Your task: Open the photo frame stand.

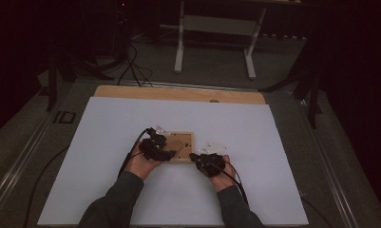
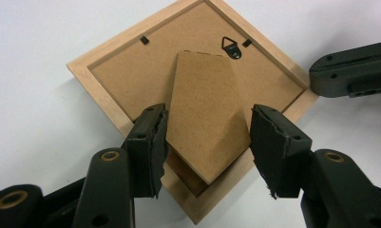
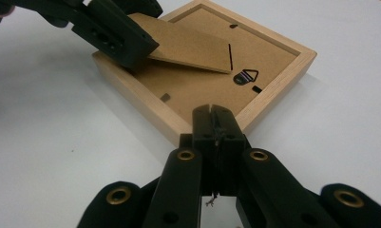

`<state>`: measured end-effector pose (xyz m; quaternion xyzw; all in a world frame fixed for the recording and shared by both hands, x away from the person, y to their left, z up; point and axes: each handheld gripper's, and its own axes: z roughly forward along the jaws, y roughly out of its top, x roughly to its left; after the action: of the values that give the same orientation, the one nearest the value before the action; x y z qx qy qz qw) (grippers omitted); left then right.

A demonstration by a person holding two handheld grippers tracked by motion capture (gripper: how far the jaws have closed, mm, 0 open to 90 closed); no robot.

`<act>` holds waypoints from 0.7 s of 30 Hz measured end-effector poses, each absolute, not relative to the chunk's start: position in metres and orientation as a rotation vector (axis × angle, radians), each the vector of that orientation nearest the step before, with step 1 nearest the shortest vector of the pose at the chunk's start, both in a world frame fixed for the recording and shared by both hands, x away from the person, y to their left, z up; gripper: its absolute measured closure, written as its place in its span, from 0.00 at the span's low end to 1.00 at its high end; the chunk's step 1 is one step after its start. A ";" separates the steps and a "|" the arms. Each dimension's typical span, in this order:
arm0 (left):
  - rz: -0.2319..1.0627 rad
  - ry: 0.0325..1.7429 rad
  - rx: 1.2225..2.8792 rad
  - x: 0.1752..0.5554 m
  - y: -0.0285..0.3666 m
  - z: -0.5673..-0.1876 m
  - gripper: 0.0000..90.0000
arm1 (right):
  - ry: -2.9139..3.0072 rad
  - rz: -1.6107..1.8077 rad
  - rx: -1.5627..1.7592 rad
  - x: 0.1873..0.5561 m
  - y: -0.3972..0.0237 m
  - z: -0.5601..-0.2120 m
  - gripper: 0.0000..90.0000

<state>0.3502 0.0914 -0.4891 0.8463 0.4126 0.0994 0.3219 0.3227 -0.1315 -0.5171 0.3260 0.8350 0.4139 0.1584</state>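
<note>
A wooden picture frame [image 1: 182, 140] lies face down on the white board, brown backing up. Its hinged stand flap [image 2: 202, 95] is tilted up off the backing. My left gripper [image 2: 207, 137] is open, with the flap between its jaws. The left pad [image 2: 152, 142] sits close to the flap's edge, and the right pad [image 2: 273, 147] stands clear of it. My right gripper [image 3: 214, 116] is shut with nothing in it, its tips against the frame's near corner [image 3: 197, 128]. A small metal hanger [image 3: 245, 76] sits on the backing. Both grippers flank the frame [image 1: 169, 153] [image 1: 194, 156].
The white board [image 1: 131, 190] covers the table, and a wooden strip [image 1: 178, 93] shows along its far edge. Clear plastic pieces lie beside the frame [image 1: 160, 129] [image 1: 216, 146]. Cables trail back from both hands. Another table's white legs [image 1: 179, 42] stand beyond.
</note>
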 end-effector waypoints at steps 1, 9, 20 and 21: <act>0.259 1.087 2.229 0.350 0.092 -0.490 0.53 | 2.388 1.184 0.932 0.323 -0.132 -0.517 0.99; 0.236 1.093 2.244 0.350 0.093 -0.491 0.56 | 2.388 1.184 0.933 0.323 -0.131 -0.517 0.99; 0.258 1.099 2.200 0.353 0.087 -0.476 0.56 | 2.387 1.186 0.930 0.323 -0.131 -0.517 0.99; 0.246 1.103 2.197 0.354 0.087 -0.476 0.56 | 2.389 1.185 0.931 0.323 -0.131 -0.517 0.99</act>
<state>0.3538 0.0875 -0.4759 0.8397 0.4216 0.0939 0.3290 0.3227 -0.1315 -0.5172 0.3256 0.8351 0.4144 0.1578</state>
